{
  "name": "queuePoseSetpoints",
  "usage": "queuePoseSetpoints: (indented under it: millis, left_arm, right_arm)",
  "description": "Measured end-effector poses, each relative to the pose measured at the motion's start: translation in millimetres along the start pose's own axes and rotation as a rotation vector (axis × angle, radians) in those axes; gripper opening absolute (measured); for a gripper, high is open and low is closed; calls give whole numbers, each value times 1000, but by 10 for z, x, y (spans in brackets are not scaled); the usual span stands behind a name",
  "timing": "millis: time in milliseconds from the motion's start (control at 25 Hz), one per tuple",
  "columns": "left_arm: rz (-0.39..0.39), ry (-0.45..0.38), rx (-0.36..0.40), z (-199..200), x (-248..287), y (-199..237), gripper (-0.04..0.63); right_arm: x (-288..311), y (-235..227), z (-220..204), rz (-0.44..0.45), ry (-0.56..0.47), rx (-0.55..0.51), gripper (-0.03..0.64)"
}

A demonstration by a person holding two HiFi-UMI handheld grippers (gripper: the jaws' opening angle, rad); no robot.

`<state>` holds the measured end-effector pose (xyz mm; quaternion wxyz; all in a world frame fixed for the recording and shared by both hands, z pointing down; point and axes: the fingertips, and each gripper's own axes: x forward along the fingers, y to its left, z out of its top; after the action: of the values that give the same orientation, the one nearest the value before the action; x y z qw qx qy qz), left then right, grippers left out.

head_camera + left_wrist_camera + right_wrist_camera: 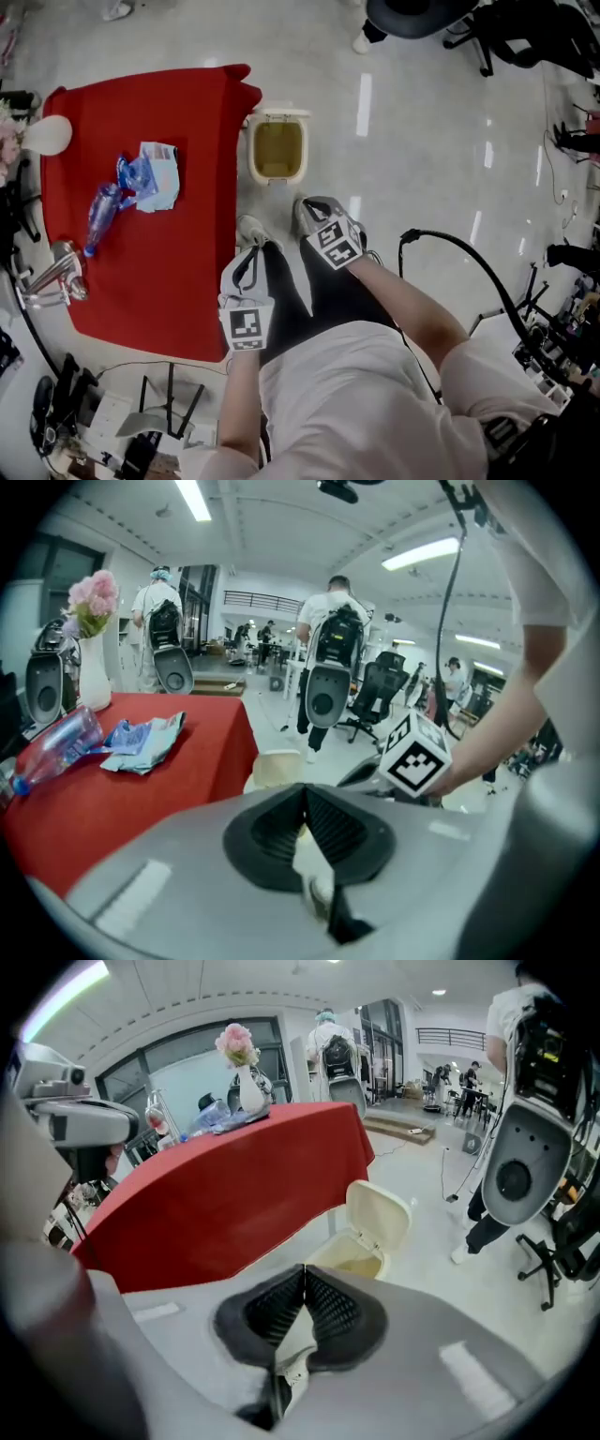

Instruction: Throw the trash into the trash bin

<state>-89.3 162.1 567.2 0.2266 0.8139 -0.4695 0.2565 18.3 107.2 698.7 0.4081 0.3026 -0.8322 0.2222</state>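
Left gripper (306, 799) and right gripper (304, 1277) both have their fingers pinched together on nothing. The trash, a crumpled wrapper (156, 178) and plastic bottle (101, 214), lies on the red tabletop (159, 281), well apart from them. The trash bin (254, 150) sits open just beside it.

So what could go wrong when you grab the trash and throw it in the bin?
The crumpled wrapper lies right beside the bottle, so grabbing one might nudge the other, and the bottle could roll. The trash bin sits low on the floor beside the table, so a light wrapper dropped from high up might miss. The left gripper and right gripper are both shut and must open first.
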Motion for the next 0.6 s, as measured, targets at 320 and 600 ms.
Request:
queuePoseSetpoints:
  millis: [320, 600]
  left_arm:
    - [13, -25, 34, 408, -308, 41, 5]
    - [-3, -34, -17, 613, -565, 60, 5]
  right_arm:
    - [-617, -2, 398, -9, -73, -5, 2]
    - [-1074, 167, 661, 30, -122, -13, 2]
